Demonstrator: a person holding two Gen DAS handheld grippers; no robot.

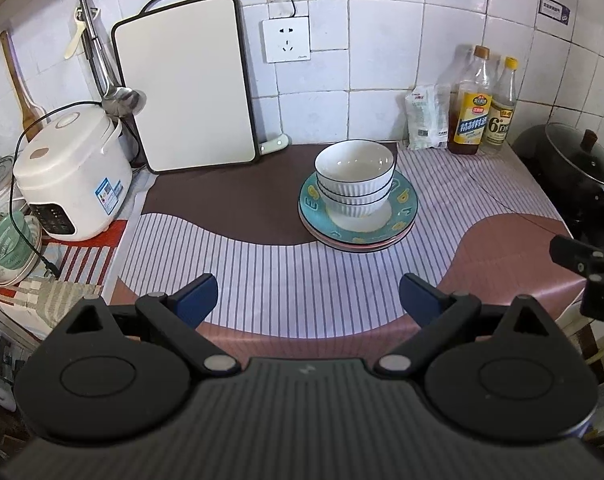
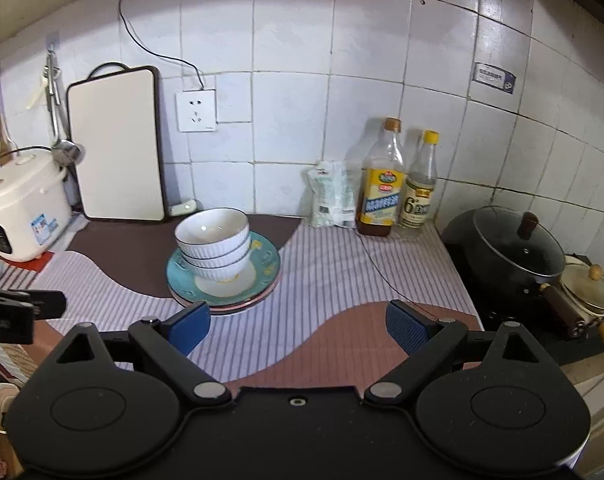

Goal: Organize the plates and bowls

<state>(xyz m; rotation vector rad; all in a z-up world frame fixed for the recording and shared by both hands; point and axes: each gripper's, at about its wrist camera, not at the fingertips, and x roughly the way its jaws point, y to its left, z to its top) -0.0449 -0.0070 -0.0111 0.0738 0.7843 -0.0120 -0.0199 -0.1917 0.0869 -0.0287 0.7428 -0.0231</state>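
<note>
Three white ribbed bowls [image 1: 355, 178] [image 2: 212, 242] sit nested on a small stack of plates, a teal plate [image 1: 402, 204] [image 2: 265, 262] on top and pink ones under it, in the middle of the counter. My left gripper [image 1: 308, 300] hovers open over the striped cloth, well short of the stack, nothing between its blue pads. My right gripper [image 2: 297, 326] is open too, holding nothing, near the counter's front edge, with the stack ahead to its left. Each gripper's body shows at the edge of the other's view.
A white rice cooker [image 1: 71, 178] [image 2: 19, 216] stands at the left. A cutting board [image 1: 185, 88] [image 2: 117, 144] leans on the tiled wall. A white pouch [image 2: 330, 196] and two bottles [image 1: 472, 108] [image 2: 382, 184] stand at the back right. A lidded black pot [image 1: 578, 168] [image 2: 514, 256] sits on the stove.
</note>
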